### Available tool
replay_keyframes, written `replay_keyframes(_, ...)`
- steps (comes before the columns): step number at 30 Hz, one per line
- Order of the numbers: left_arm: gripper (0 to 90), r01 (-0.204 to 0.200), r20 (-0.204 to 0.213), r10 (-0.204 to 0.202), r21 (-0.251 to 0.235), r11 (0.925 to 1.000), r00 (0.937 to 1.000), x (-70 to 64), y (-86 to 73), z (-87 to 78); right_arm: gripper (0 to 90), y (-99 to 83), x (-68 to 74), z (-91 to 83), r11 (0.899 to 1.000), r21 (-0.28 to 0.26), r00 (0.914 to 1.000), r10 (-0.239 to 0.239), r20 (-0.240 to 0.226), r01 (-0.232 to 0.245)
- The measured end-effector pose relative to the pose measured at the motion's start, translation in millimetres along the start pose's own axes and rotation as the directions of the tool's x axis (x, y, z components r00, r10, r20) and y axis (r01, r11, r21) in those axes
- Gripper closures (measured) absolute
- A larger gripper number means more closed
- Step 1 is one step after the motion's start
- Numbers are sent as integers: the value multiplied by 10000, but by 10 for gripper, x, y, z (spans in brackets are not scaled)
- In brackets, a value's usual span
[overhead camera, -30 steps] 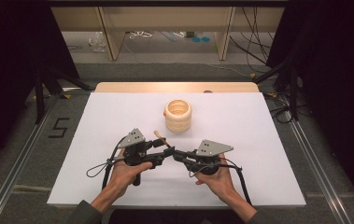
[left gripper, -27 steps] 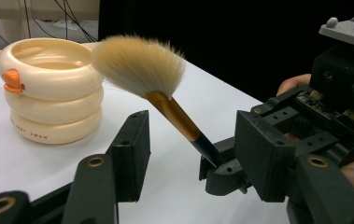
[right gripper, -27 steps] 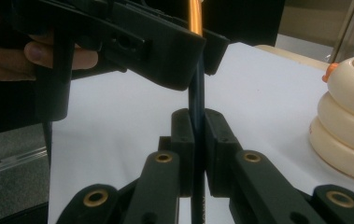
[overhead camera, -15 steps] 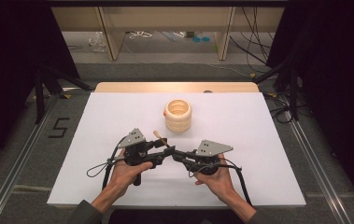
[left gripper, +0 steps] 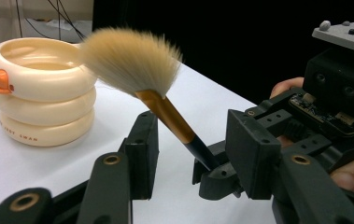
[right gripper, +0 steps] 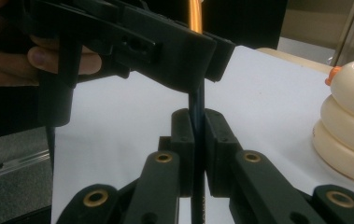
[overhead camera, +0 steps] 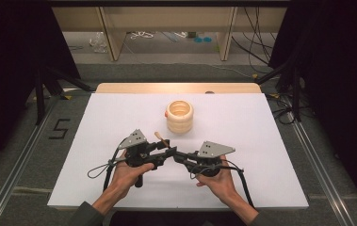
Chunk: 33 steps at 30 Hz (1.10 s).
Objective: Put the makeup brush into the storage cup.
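A makeup brush (left gripper: 132, 60) with tan bristles, a gold ferrule and a dark handle stands tilted above the white table (overhead camera: 96, 122). My right gripper (right gripper: 198, 116) is shut on its dark handle (right gripper: 197, 100). My left gripper (left gripper: 193, 140) is open, with one jaw on either side of the brush just above the right gripper (left gripper: 216, 179). In the high view the two grippers meet tip to tip near the table's front, left gripper (overhead camera: 164, 149) and right gripper (overhead camera: 178, 155), and the brush (overhead camera: 161, 138) points up and away. A cream ringed cup (overhead camera: 179, 116) with an orange beak stands behind them.
The cream cup (left gripper: 41, 88) stands on the table close beyond the brush, and at the right in the right gripper view (right gripper: 352, 121). Cables trail from both grippers toward the front edge. Dark curtains flank the table, and shelving stands behind it.
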<state>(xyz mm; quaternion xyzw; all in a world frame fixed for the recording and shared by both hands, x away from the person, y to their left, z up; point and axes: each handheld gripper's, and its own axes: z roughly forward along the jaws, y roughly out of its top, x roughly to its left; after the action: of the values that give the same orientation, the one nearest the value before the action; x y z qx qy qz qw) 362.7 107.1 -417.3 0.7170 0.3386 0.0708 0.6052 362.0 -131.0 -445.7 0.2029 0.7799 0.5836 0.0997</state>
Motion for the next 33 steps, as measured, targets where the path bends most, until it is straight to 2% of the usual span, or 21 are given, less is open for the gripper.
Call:
replay_keyframes(14, 611, -161, 61, 161, 37, 9999, 9999, -4, -2, -2, 842, -2, 4, -1, 10000, 23, 10000, -52, 66, 52)
replay_keyframes(25, 651, -187, 32, 187, -6, 9998, 9998, -5, -1, -8, 842, -3, 8, 4, 10000, -62, 10000, 21, -64, -21)
replay_keyframes(29, 660, -208, 40, 208, -4, 9998, 9998, -4, -2, -8, 843, -2, -3, 4, 9997, -142, 9998, -200, 72, 201)
replay_keyframes(33, 669, -228, 86, 228, -31, 9997, 9997, -2, -2, -8, 843, -4, 0, 2, 9999, -85, 9999, -133, 9, 133)
